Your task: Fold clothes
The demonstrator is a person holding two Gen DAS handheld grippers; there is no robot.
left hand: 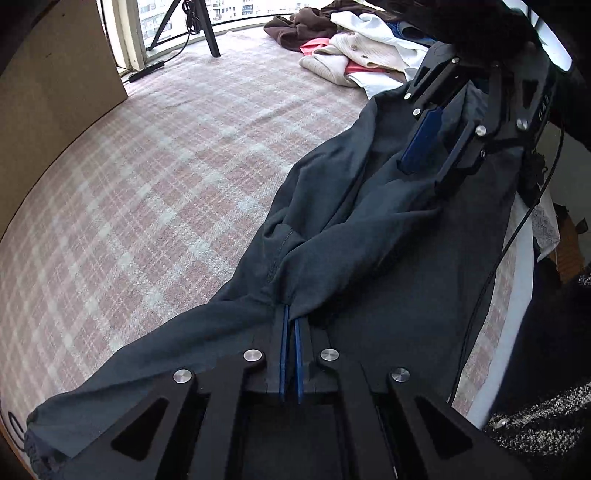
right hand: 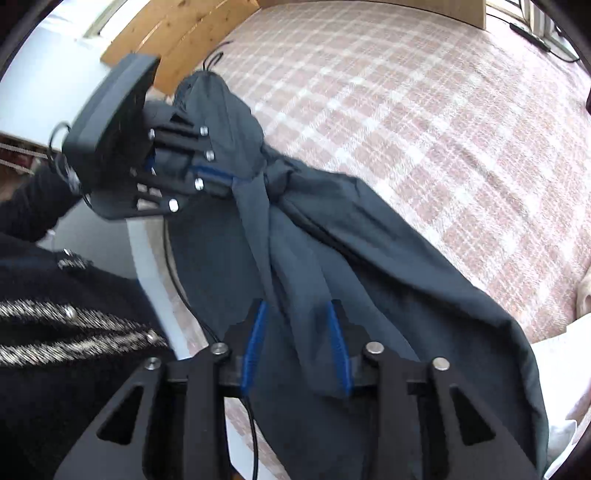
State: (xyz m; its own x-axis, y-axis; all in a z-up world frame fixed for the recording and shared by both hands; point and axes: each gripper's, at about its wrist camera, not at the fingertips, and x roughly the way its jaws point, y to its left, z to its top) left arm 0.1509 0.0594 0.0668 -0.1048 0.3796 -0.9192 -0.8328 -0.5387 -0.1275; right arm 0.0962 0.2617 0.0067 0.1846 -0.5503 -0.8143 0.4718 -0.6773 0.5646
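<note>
A dark blue-grey garment lies bunched lengthwise along the near edge of a pink plaid bed cover. In the left wrist view my left gripper is shut on a gathered fold of it, and the cloth fans out from the blue pads. The right wrist view shows that same left gripper pinching the cloth at upper left. My right gripper is open, its blue pads apart, with a ridge of the garment running between them.
A pile of brown, white, cream and pink clothes sits at the far end of the bed. Tripod legs and a brown board stand by the window. A black cable hangs at the bed's edge beside a person's dark tweed jacket.
</note>
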